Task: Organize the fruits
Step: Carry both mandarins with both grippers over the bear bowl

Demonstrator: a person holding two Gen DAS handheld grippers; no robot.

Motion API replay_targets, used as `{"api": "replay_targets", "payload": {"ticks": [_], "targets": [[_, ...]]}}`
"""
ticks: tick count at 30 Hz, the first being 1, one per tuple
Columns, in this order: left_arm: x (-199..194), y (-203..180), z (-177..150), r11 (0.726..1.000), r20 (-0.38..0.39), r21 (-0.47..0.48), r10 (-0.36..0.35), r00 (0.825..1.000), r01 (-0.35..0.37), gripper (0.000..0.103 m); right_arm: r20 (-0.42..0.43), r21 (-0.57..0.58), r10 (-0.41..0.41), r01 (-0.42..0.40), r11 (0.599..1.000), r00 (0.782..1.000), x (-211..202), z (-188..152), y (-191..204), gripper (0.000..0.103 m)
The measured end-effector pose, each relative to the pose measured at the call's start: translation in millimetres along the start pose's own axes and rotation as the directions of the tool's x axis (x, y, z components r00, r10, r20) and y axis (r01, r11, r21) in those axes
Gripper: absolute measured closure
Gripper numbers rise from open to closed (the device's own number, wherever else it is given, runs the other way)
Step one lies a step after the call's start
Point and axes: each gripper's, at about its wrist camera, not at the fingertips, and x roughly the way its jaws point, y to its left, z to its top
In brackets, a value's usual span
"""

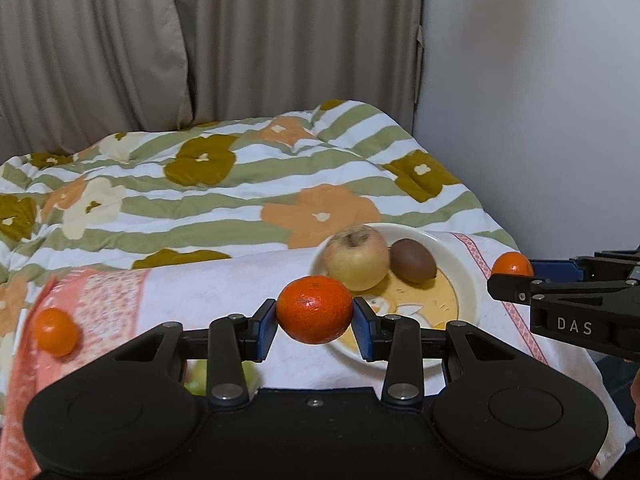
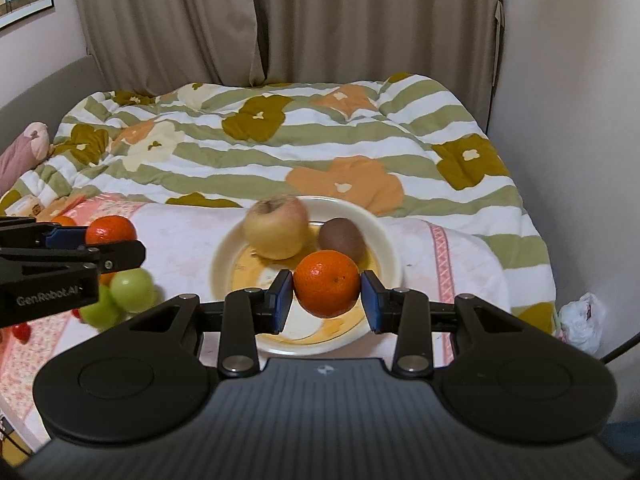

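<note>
Fruits are partly gathered: an apple (image 2: pixel 276 227) and a kiwi (image 2: pixel 343 238) already lie side by side at the far part of the white plate (image 2: pixel 390 258), which sits on a pink-patterned towel (image 2: pixel 184 232) spread over the near edge of the flowered quilt (image 2: pixel 320 148). Each gripper carries a mandarin. The right gripper (image 2: pixel 327 290) has its blue pads pressed to both flanks of a mandarin (image 2: pixel 327 283), held above the near half of the plate, so this one looks close to being set down. The left gripper (image 1: pixel 314 311) is likewise closed around a second mandarin (image 1: pixel 314 309), held off the plate's left rim over the towel. Left to do, by my reckoning: both held mandarins, another small mandarin (image 1: pixel 55 331) lying near the towel's left edge, two green fruits (image 2: pixel 120 295) on the towel left of the plate, and something small and red (image 2: pixel 21 331) at the towel's near left, too blurred to name. Room on the plate remains mostly at its near side
</note>
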Motion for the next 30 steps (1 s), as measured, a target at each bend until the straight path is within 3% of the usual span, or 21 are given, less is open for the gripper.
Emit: {"api": "replay_targets", "payload": {"ticks": [17,27,30], "targets": [[112.3,-59.7,-2.0,0.996,-0.129,0.075,-0.034,0.991,0.044,0.059,-0.068,0.002,0.032,-0.032,0.999,0.997,79.7,6.5,-54.2,0.051],[140.8,-80.2,-0.3,0.989,-0.159,0.134,-0.043,0.986,0.065,0.058,-0.086,0.022,0.048,-0.046,0.999,0.995,99.2,4.5,-69.4,0.051],[138.8,-80.7,0.1,0.987,-0.15,0.146,-0.045,0.988,0.067,0.048,-0.085,0.018,0.048,-0.046,0.999,0.995,99.2,4.6,-69.8,0.051]]}}
